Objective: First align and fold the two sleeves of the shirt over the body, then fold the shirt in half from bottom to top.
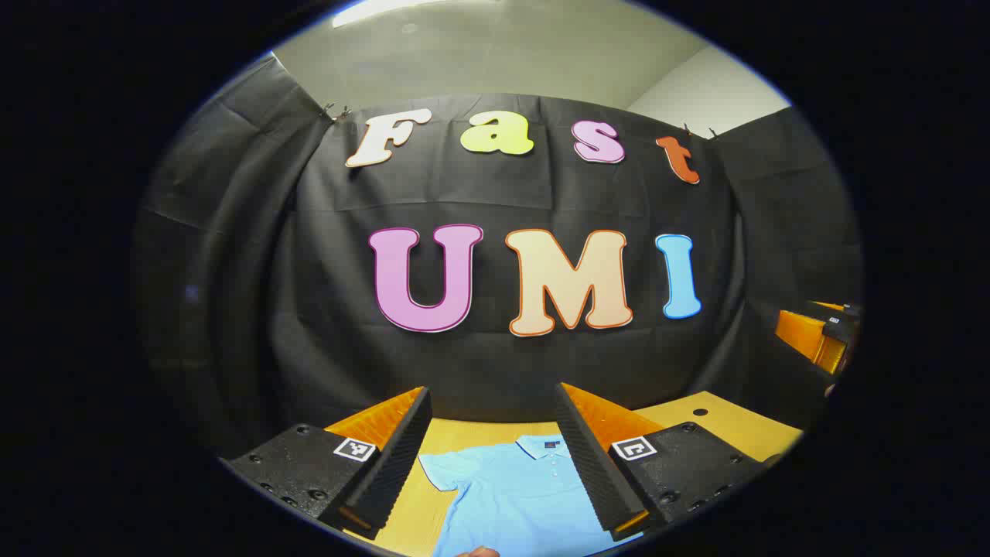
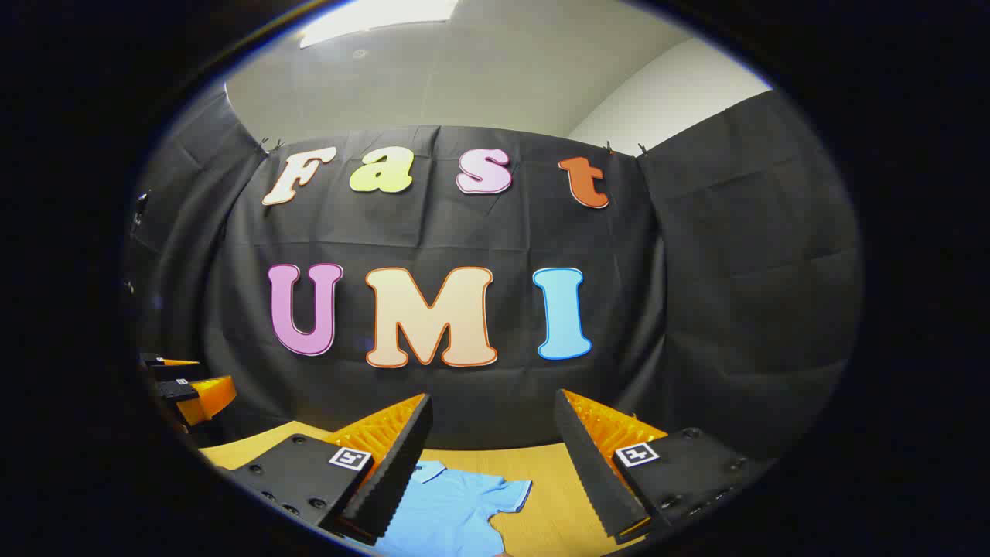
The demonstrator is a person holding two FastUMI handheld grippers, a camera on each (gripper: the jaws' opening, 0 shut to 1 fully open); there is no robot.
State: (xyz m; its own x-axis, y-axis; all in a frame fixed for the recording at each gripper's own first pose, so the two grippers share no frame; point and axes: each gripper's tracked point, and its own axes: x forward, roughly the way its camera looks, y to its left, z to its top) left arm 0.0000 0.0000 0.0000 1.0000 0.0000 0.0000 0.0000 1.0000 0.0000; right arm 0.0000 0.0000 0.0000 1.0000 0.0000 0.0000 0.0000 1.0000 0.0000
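On the wooden table (image 1: 719, 422) lies the light blue shirt (image 1: 514, 495), spread flat with its collar toward the far edge, where the black cloth wall (image 1: 495, 363) rises behind it. Left gripper view: the left tongs (image 1: 495, 464) stand wide, raised above the table and holding nothing; between their two fingers the collar, the buttoned placket and one short sleeve (image 1: 439, 470) of the shirt are visible, the sleeve lying out flat to the side. A fingertip (image 1: 479, 551) shows at the bottom rim of this view, just at the near part of the shirt. The other gripper appears as an orange and black body (image 1: 820, 333) at the right rim, well apart from the shirt. Right gripper view: the right tongs (image 2: 495, 464) likewise stand wide and hold nothing, raised above the table; the shirt (image 2: 452, 514) lies below and toward the left finger, with its other short sleeve (image 2: 506, 491) spread out flat on bare wood. Neither sleeve is folded over the body.
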